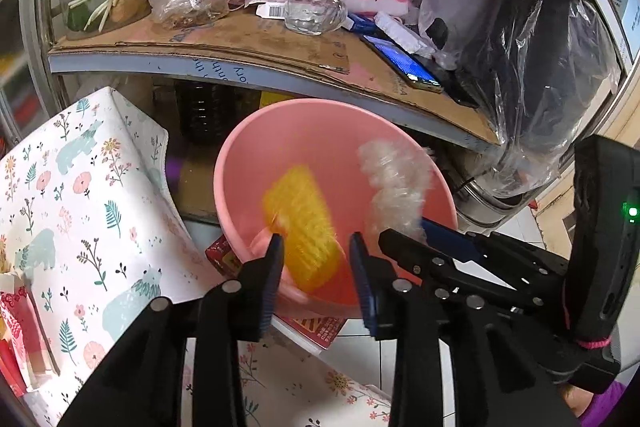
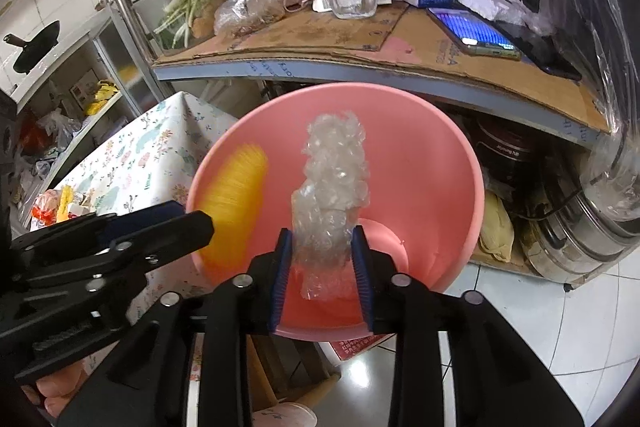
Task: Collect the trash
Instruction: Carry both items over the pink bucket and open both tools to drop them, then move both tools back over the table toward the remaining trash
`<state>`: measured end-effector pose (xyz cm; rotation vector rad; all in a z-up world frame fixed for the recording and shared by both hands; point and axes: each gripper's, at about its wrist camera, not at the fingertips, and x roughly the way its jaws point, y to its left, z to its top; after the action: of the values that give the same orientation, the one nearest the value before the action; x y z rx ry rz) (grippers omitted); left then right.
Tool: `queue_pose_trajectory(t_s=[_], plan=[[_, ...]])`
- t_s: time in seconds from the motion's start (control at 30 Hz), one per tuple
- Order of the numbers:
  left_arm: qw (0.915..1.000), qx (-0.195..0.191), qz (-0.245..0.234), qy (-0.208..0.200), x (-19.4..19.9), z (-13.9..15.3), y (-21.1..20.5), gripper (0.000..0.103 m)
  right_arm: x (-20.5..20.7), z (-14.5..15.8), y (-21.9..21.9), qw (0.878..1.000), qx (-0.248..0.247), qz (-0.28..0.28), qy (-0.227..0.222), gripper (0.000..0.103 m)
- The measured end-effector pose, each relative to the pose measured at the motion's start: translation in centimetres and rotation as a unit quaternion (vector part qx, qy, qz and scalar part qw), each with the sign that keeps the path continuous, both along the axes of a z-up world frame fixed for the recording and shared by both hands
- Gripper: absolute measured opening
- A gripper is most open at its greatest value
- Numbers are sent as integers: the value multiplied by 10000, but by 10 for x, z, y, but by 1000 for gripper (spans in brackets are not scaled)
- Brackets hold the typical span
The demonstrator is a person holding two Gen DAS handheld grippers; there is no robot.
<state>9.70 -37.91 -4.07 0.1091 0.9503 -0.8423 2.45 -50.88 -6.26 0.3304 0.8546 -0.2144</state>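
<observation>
- Plastic, smooth and pink: a round bin (image 2: 432, 163) with a deep, tapering wall fills the middle of both views.
- Bubble wrap (image 2: 334, 187), clear and knobbly, stands as a crumpled upright roll over the bin's opening in the right wrist view.
- Right gripper (image 2: 322, 267): ribbed blue pads (image 2: 282, 275) sit partly spread, flanking the roll's lower end; whether they press it I cannot tell.
- Yellow object (image 1: 300, 227), ridged and blurred, lies inside the bin at centre.
- Left gripper (image 1: 316, 267): fingers parted, nothing pinched, the yellow object beyond the gap.
- Floral tablecloth (image 1: 80, 207), matte, drapes at left.
</observation>
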Motion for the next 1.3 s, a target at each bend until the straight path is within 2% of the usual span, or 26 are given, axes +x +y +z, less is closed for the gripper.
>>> queue_pose_trajectory(t_s=[0.13, 0.6, 0.7, 0.77, 0.83, 0.93, 1.3], plan=[[10000, -43, 24, -13, -2, 4, 5, 36, -2, 0, -2, 10000, 8, -26, -17, 42], [9989, -151, 411, -194, -20, 31, 48, 37, -15, 25, 32, 9989, -76, 332, -315, 42], [9980, -194, 532, -265, -25, 39, 64, 37, -19, 32, 44, 9981, -118, 468, -378, 43], [9975, -180, 609, -315, -30, 44, 74, 37, -21, 35, 53, 9974, -93, 584, -405, 49], [9968, -152, 683, -386, -36, 49, 87, 38, -23, 37, 63, 9966, -80, 695, -431, 50], [9955, -90, 781, -525, -44, 56, 103, 44, -24, 38, 80, 9951, -73, 886, -442, 50], [9875, -81, 1414, -697, -63, 72, 183, 51, -27, 39, 130, 9882, -70, 1471, -419, 50]])
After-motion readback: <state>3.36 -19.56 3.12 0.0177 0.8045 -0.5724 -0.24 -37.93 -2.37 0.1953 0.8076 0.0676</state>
